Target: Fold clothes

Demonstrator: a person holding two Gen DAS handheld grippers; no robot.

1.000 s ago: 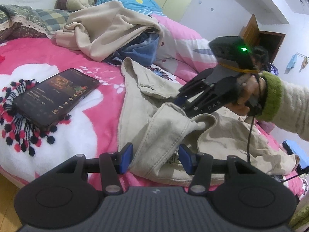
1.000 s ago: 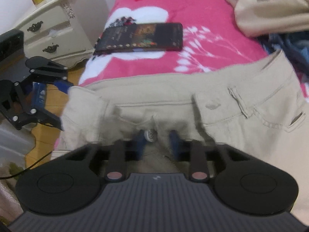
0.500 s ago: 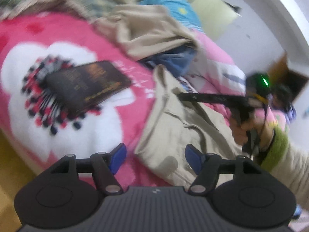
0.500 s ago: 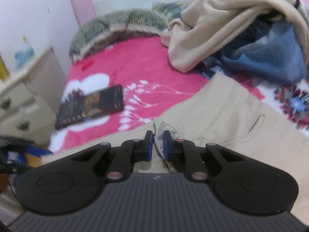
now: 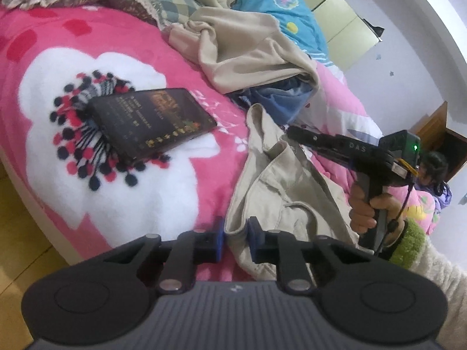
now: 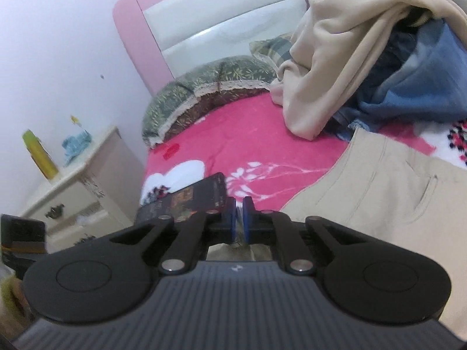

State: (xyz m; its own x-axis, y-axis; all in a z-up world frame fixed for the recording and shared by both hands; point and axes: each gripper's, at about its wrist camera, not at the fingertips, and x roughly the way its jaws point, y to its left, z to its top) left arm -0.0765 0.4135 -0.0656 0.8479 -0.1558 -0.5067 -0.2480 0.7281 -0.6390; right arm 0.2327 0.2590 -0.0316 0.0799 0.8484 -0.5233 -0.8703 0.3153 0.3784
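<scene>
Beige trousers [image 5: 280, 192] lie crumpled on the pink flowered blanket [image 5: 116, 213] near the bed's edge. My left gripper [image 5: 236, 234] has closed in on their near waistband corner, and the cloth sits between its blue pads. A hand [image 5: 364, 207] holds my right gripper [image 5: 290, 132], whose tips pinch a raised fold of the waistband further back. In the right wrist view the right gripper [image 6: 240, 218] is shut, with only a thin slit between its pads, and the trousers [image 6: 379, 192] spread out to its right.
A dark phone [image 5: 151, 122] lies screen up on the blanket, left of the trousers. A pile of beige and blue clothes [image 5: 242, 46] sits behind them. Pillows [image 6: 204, 81] and a pink headboard [image 6: 204, 29] stand at the far end. A bedside cabinet [image 6: 87, 180] flanks the bed.
My left gripper went from wide open to closed on the trousers' near corner. My right gripper shut on the waistband and lifted it, and its view swung up towards the headboard.
</scene>
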